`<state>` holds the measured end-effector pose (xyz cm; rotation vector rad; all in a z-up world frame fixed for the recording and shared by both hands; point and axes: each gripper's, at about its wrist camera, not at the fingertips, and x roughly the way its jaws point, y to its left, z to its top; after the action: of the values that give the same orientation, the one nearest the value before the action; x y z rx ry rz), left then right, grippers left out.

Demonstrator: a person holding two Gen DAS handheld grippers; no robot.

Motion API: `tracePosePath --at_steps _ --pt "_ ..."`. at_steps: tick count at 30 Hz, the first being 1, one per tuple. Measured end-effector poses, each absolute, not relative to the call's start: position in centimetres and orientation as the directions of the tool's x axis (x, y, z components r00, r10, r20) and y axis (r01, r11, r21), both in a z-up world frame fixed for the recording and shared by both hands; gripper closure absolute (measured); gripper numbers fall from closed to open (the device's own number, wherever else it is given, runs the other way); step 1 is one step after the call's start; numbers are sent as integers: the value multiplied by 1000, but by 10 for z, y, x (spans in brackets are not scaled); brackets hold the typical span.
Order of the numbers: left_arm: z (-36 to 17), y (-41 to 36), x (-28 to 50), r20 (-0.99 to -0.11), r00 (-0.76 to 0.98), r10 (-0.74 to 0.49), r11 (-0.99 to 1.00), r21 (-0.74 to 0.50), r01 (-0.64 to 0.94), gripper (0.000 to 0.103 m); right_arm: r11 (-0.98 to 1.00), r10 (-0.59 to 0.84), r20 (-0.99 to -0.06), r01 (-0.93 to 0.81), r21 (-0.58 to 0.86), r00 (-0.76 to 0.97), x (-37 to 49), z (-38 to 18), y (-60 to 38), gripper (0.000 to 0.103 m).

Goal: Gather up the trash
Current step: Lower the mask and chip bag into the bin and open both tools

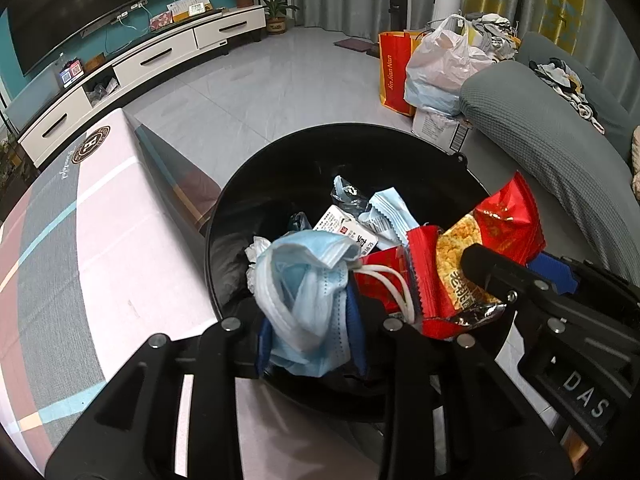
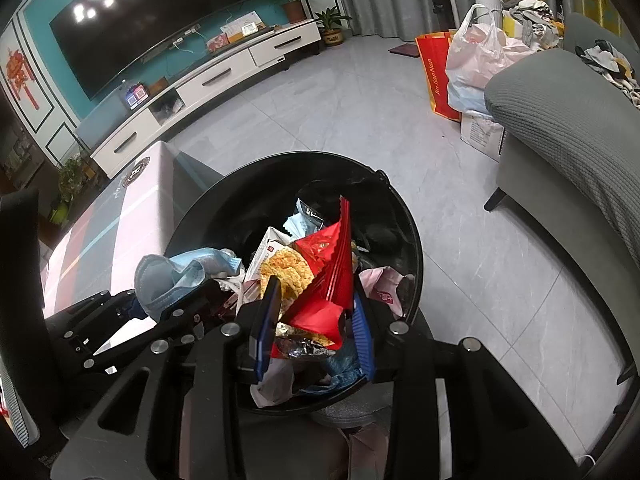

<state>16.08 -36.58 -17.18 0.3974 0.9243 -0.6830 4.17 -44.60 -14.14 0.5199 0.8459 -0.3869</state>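
Left hand-held gripper: black frame with blue pads; clamped on a crumpled pale-blue disposable face mask, its white ear loops trailing to the right; held over the near rim of the bin
Right hand-held gripper: same black build with blue ribbed pads; closed on a red foil snack wrapper printed with yellow crackers, silver lining showing at its torn lower end; also above the bin, just beside the left one
Bin: round black plastic trash bin lined with a dark bag, standing on the grey tiled floor between the worktop and the sofa
Inside the bin: a white carton with printed text; a pale-blue torn sachet; crumpled white tissue; a pinkish wrapper against the right wall
Worktop: low table under a pink, grey and teal patterned cloth, touching the bin's left side
Sofa: grey fabric sofa to the right, with loose clothes heaped on it
Far side: large dark television on a teal wall; long white TV cabinet beneath; red paper shopping bag and white plastic bag near the sofa arm
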Motion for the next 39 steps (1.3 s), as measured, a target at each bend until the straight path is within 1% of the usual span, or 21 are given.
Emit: tracePosePath --at_steps 11,23,29,31,39 --pt "-174 -366 160 -835 415 -362 722 30 691 69 807 -118 -788 521 279 604 41 -142 -448 69" --pt "-174 -367 159 -837 411 -361 718 31 695 63 805 -116 -791 523 280 601 41 -144 -449 67" --pt "-175 -367 158 -838 410 -360 718 32 696 62 807 -116 -794 523 276 597 41 -145 -448 66" --pt "-175 -367 158 -838 411 -359 717 34 696 59 806 -116 -794 524 276 597 40 -146 -448 65" --pt "-176 -365 156 -838 411 -358 718 34 695 57 805 -118 -795 526 275 596 40 -146 -448 63"
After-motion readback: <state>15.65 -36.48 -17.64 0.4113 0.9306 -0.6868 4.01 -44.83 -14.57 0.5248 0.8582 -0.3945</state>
